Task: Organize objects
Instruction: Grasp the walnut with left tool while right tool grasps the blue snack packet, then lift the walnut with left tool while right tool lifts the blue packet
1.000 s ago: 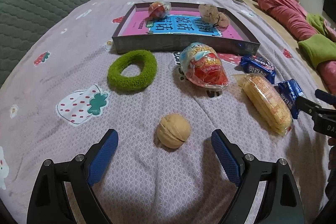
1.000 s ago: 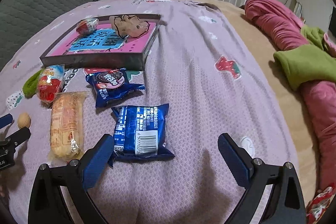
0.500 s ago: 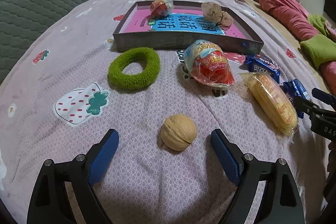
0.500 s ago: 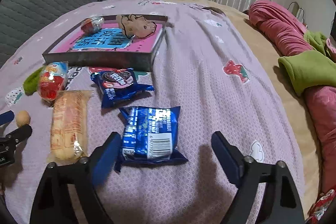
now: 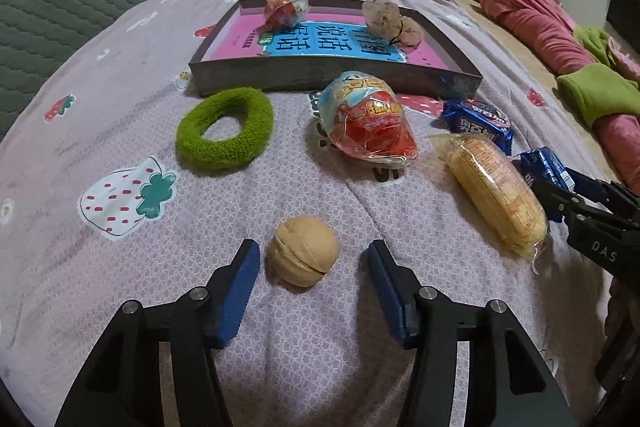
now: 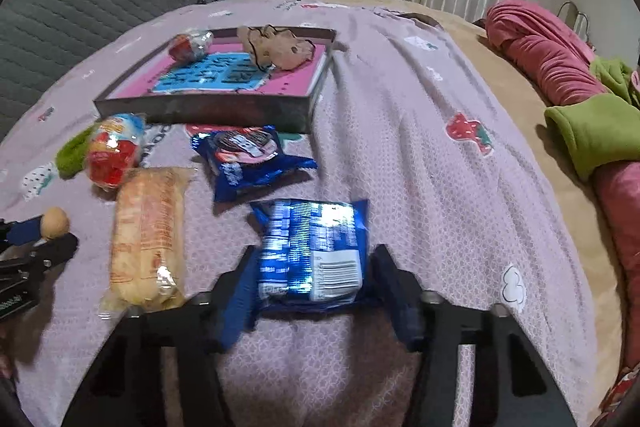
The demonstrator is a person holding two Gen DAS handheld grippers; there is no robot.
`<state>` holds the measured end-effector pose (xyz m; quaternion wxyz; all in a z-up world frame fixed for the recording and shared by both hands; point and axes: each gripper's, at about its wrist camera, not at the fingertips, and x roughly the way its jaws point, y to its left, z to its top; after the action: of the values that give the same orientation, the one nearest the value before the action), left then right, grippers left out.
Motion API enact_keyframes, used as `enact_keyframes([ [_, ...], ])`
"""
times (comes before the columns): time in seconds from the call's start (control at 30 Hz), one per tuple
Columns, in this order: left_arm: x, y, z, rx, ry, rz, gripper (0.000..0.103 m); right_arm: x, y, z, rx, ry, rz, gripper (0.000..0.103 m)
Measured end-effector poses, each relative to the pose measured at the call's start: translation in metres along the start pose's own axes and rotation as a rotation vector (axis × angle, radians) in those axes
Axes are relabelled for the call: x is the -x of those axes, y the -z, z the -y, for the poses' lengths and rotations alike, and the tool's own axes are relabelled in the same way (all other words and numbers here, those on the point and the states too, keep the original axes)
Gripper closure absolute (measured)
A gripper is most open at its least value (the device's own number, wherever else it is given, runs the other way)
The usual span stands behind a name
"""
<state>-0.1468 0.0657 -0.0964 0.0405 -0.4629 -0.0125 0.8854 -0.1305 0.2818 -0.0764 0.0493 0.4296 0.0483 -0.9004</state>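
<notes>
Walnut [image 5: 303, 256] sits untouched between closing left hand-held gripper [image 5: 313, 282] pads, tilted downward.

Right view blurring with motion, box [image 6: 208, 107] print unreadable there, green ring [image 6: 70, 155] hiding partly behind egg toy [image 6: 114, 151], pink bedding [image 5: 536, 23] running off the edge

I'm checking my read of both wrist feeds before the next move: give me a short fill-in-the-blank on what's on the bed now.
1. The thing between the left gripper's pads is a ____.
2. The right gripper straddles a snack packet coloured ____.
3. The fuzzy ring beside the tray is ____ in colour.
4. The number of wrapped egg toys inside the tray is ____.

Missing words: walnut; blue; green; one
</notes>
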Motion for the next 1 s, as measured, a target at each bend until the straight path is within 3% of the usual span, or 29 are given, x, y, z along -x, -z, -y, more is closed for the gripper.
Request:
enact_keyframes([
  [0.1, 0.001, 0.001, 0.001, 0.003, 0.008, 0.004, 0.068, 0.001, 0.000, -0.002, 0.019, -0.005, -0.008, 0.048],
  [0.57, 0.012, 0.004, 0.001, -0.004, 0.001, 0.020, 0.068, 0.003, 0.004, -0.002, 0.034, -0.046, -0.030, 0.051],
  [1.0, 0.035, 0.001, -0.001, 0.002, -0.003, 0.069, 0.068, 0.049, -0.006, -0.004, 0.034, -0.086, 0.070, 0.051],
])
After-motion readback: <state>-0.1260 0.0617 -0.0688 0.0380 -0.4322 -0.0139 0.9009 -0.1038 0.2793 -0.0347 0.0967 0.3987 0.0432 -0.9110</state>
